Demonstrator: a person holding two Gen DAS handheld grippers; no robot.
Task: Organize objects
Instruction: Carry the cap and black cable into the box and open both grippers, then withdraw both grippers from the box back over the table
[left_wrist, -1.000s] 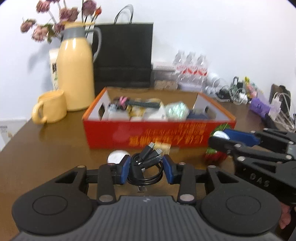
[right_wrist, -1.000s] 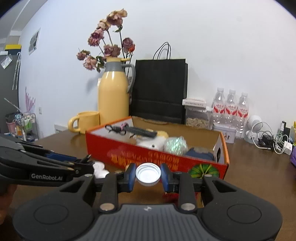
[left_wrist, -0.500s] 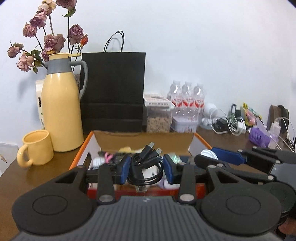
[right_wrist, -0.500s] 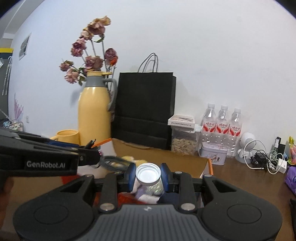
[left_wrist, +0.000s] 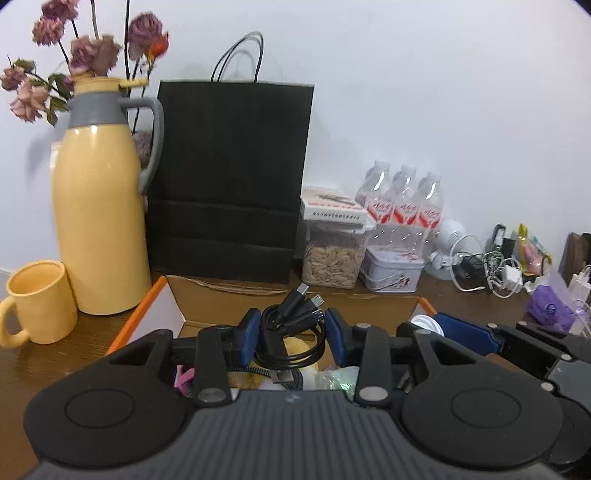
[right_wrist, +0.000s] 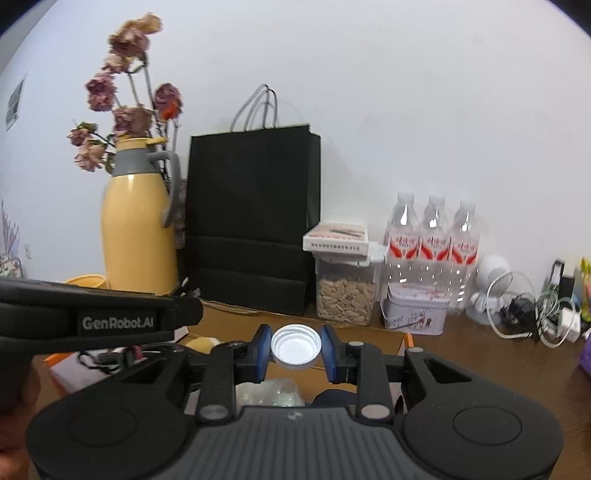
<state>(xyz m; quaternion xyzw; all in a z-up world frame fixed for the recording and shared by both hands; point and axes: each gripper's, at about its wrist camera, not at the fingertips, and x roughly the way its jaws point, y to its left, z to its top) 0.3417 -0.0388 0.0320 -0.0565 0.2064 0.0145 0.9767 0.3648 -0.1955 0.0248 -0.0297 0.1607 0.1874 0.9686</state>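
My left gripper is shut on a coiled black USB cable and holds it above the open orange cardboard box. My right gripper is shut on a white bottle cap, also over the box; it shows at the right of the left wrist view. The left gripper body crosses the left of the right wrist view. Inside the box lie a pink item, a yellowish thing and a crinkled clear wrapper.
Behind the box stand a yellow thermos with dried flowers, a yellow mug, a black paper bag, a seed jar, a tin and water bottles. Chargers and cables clutter the right.
Both grippers have risen from the table in front of the box and moved forward over its open top, still holding the cable and the cap.
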